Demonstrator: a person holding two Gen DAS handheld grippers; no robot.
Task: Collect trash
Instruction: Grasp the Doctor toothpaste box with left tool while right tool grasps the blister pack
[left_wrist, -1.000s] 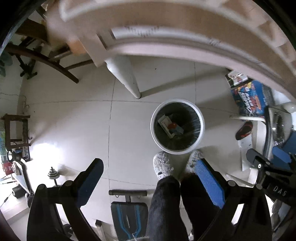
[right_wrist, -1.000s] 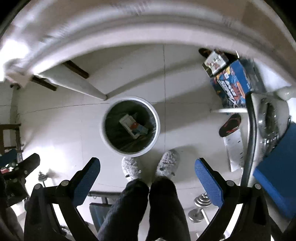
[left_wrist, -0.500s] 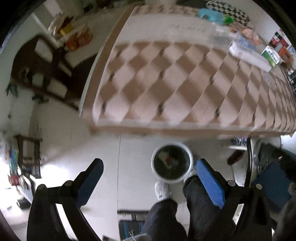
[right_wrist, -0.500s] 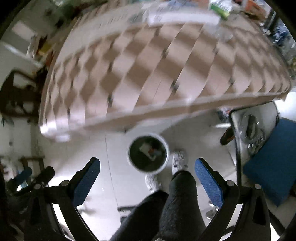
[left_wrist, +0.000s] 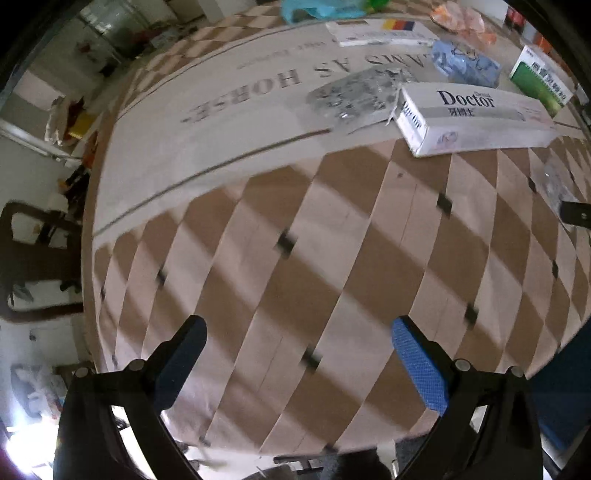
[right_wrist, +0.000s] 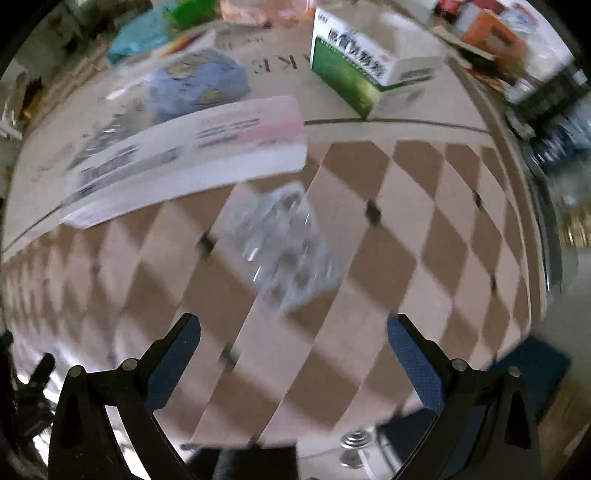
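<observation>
Hovering over the checkered surface (left_wrist: 295, 258), the left hand-held gripper (left_wrist: 299, 354) has its jaws spread wide with nothing between them, and only bare cloth lies beneath it. Trash sits well ahead of it: a crumpled clear wrapper (left_wrist: 354, 96) touching the near end of a long white box (left_wrist: 476, 118), with a blue wad (left_wrist: 465, 66) and a green box (left_wrist: 543, 81) farther back. The right hand-held gripper (right_wrist: 293, 343) is likewise wide open and empty, tilted down toward the surface, with a clear blister tray (right_wrist: 284, 240) lying just ahead of its fingertips and the white box (right_wrist: 184, 158) beyond it to the left; the green box (right_wrist: 354, 70) stands farther back. That view is smeared, so a grab made in this state could well miss. The tray looks thin, slick and flat, so the pads might slide over it or push it along the cloth rather than pinch it. Coming in too steeply could snag the cloth instead. The white box lies close by, and a wide sweep might knock it or drag it along.
</observation>
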